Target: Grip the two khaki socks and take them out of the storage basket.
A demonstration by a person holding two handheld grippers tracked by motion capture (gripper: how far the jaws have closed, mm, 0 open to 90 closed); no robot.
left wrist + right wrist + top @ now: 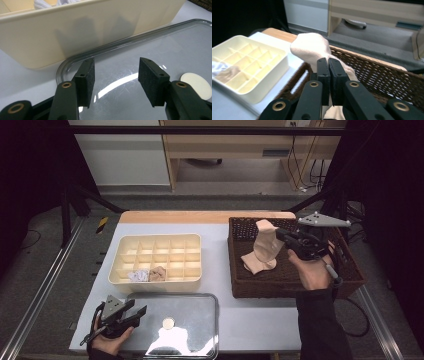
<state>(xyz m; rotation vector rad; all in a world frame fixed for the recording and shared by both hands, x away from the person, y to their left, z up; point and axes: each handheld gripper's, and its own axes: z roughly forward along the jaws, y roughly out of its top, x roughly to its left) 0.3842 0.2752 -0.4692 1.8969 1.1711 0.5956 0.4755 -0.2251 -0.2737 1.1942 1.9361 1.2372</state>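
High view: the right tool (278, 234) is clenching a beige sock (263, 251), which is hanging above the wicker basket (292, 285), its lower end resting inside.
Left gripper view: the left tool (116, 75) is hovering released over the clear lid (175, 47), left of the basket.
Right gripper view: jaws are pinching the sock (312, 47) above the basket (374, 67).

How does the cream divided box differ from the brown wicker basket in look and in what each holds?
The cream divided box is smooth plastic split into many small cells; the wicker basket is dark, woven and undivided. The box holds two small rolled items in its front row; the basket has one beige sock being lifted out. Both are rectangular, open-topped and on the table.
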